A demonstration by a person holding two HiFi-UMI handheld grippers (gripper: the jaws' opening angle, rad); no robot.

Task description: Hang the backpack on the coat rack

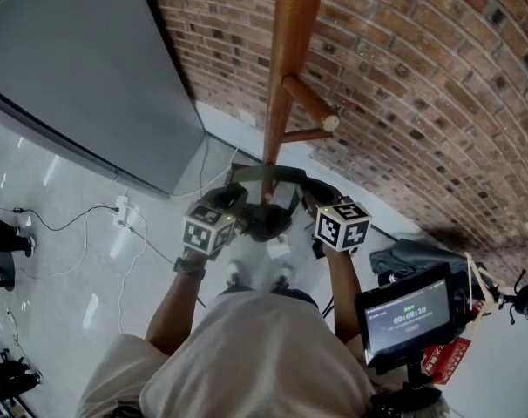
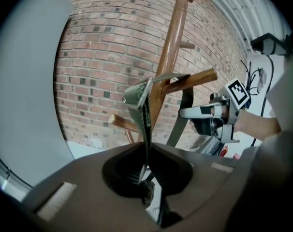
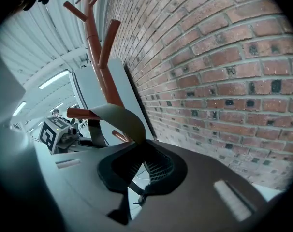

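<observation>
Both grippers were up at the rack (image 1: 290,50), one on each side of its pole in head view, L gripper (image 2: 147,175) on the person's left, R gripper (image 3: 139,178) on the right. L gripper's jaws were clenched on the strap (image 2: 145,115), webbing seen edge-on running up out of the pads. R gripper's jaws were likewise clamped on the same strap, which showed there as a wide flat band curving up and over toward the rack. In head view the strap spanned btwn the two grippers as a shallow arc just in front of the pole. In L gripper view it passed over a peg (image 2: 190,81) sticking out of the rack, then dropped down the far side; whether it bore on the peg or only crossed it, couldn't tell. The backpack (image 1: 266,223) was a dark mass under the strap, close against the rack's pole and btwn the grippers, clear of the floor as far as head view showed. Both marker cubes sat level w/ each other, near the pole. A brick wall (image 1: 421,77) stood behind the rack; a grey panel (image 1: 72,59) leaned off to the rack's left in head view, w/ cables (image 1: 90,212) on the floor below it. A small screen (image 1: 408,313) sat well to the rack's right, near the person.
</observation>
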